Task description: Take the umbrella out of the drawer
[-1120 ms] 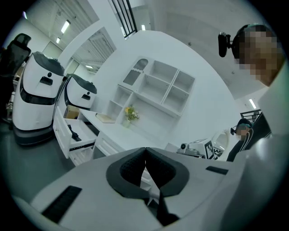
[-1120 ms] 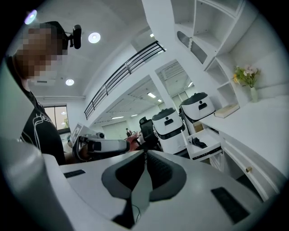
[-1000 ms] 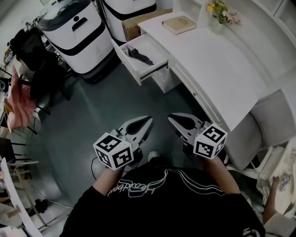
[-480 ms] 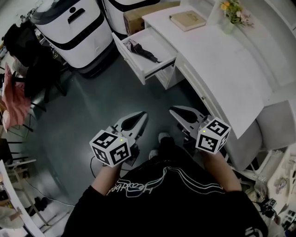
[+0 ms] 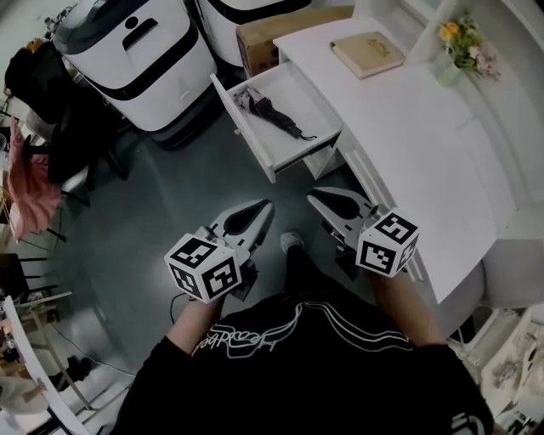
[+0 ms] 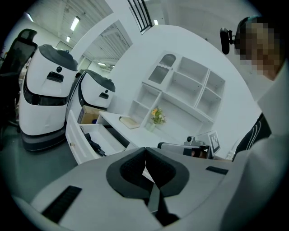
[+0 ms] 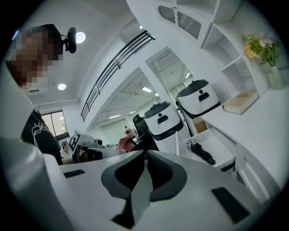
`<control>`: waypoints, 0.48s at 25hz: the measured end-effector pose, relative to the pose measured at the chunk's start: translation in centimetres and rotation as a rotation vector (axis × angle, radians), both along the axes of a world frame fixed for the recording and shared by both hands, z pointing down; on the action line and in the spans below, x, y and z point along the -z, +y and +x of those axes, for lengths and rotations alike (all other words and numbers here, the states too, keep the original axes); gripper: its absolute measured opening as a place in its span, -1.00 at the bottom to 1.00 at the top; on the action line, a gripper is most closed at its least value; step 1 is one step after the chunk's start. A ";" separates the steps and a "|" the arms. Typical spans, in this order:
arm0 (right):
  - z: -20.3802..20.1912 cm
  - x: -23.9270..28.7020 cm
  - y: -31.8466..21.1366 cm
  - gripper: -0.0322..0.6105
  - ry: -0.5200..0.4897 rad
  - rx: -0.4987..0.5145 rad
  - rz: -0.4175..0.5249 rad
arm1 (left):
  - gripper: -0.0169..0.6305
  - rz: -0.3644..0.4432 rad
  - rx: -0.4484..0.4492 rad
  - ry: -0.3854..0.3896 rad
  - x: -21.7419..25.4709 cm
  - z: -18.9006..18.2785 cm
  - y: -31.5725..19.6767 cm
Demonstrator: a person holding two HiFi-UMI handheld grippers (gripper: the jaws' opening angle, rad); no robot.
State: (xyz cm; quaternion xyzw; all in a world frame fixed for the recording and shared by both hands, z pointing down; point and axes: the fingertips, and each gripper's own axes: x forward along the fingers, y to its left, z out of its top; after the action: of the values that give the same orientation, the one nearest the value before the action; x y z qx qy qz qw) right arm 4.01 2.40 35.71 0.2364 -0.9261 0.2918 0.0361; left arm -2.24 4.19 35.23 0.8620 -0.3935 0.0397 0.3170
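Left tongs (image 5: 266, 205) and right tongs (image 5: 313, 194), two, both closed and empty; one open drawer (image 5: 248, 143), one umbrella (image 5: 277, 115) inside.

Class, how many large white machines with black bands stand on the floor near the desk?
2. One machine stands left of the open drawer; the other sits at the top edge, beside the cardboard box. Others may be out of view.

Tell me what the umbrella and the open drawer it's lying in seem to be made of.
Umbrella: probably black matte fabric, judging by its soft bunched folds. Drawer: smooth white panels, likely painted wood or laminate; the even surface leaves that open.
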 end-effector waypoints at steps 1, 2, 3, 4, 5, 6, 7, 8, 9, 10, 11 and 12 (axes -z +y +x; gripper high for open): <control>-0.2 -0.1 -1.8 -0.73 0.002 0.010 0.000 | -0.88 -0.006 0.006 -0.001 -0.1 -0.1 -1.8; -0.4 0.0 -3.6 -0.73 0.002 0.020 0.001 | -0.88 -0.011 0.013 -0.001 -0.2 -0.1 -3.6; -0.5 0.0 -5.4 -0.73 0.004 0.030 0.005 | -0.88 -0.016 0.020 -0.003 -0.3 -0.1 -5.5; -0.6 0.0 -7.2 -0.74 0.008 0.039 0.010 | -0.88 -0.021 0.028 -0.003 -0.3 -0.1 -7.3; -0.7 0.0 -8.9 -0.73 0.013 0.046 0.014 | -0.88 -0.025 0.034 -0.003 -0.3 -0.1 -9.1; -0.7 -0.1 -10.5 -0.74 0.017 0.053 0.016 | -0.88 -0.028 0.038 -0.003 -0.2 0.0 -10.8; -0.8 -0.3 -12.0 -0.73 0.020 0.060 0.016 | -0.88 -0.027 0.038 -0.003 -0.1 0.0 -12.3; -0.8 -0.5 -13.3 -0.73 0.023 0.066 0.016 | -0.88 -0.023 0.039 -0.007 -0.1 0.0 -13.6; -0.9 -0.8 -14.4 -0.73 0.029 0.072 0.015 | -0.88 -0.018 0.040 -0.014 -0.1 0.0 -14.8; -1.0 -1.1 -15.4 -0.73 0.039 0.076 0.016 | -0.88 -0.015 0.043 -0.023 -0.2 -0.2 -15.7; -1.2 -1.3 -16.3 -0.73 0.051 0.079 0.017 | -0.88 -0.015 0.049 -0.032 -0.3 -0.5 -16.6; -1.4 -1.6 -17.1 -0.73 0.063 0.079 0.019 | -0.88 -0.018 0.055 -0.037 -0.5 -0.8 -17.3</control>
State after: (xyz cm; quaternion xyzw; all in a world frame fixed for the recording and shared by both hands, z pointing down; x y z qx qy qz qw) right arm 2.62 -14.70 37.29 0.2092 -0.9358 0.2739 0.0747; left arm -3.07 -13.12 35.73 0.8472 -0.4224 0.0507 0.3183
